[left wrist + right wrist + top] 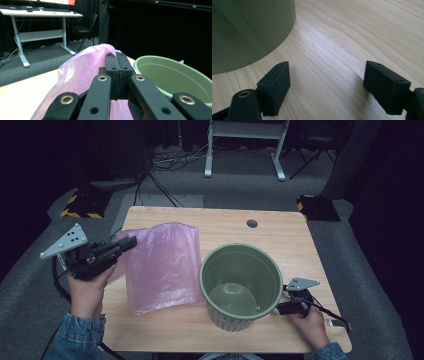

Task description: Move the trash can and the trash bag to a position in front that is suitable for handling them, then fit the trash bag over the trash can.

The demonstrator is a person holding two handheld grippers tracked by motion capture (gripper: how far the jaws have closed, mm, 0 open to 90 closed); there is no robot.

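A pink plastic bag (162, 265) hangs lifted at its left edge over the left half of the wooden table (280, 235), its lower part resting on the top. My left gripper (127, 244) is shut on the bag's upper edge; in the left gripper view the jaws (117, 58) meet with pink film (82, 67) pinched between them. An empty green bin (205, 270) stands upright to the right of the bag. My right gripper (280, 309) lies low on the table beside the bin's right base, open, with bare wood between its jaws (327, 85) and the bin's wall (249, 30) just to its left.
A round cable hole (252, 223) sits near the table's far edge. Beyond the table stand a white desk frame (245, 145), floor cables (165, 160) and yellow-black striped blocks (82, 205). A black chair (82, 27) stands by the desk.
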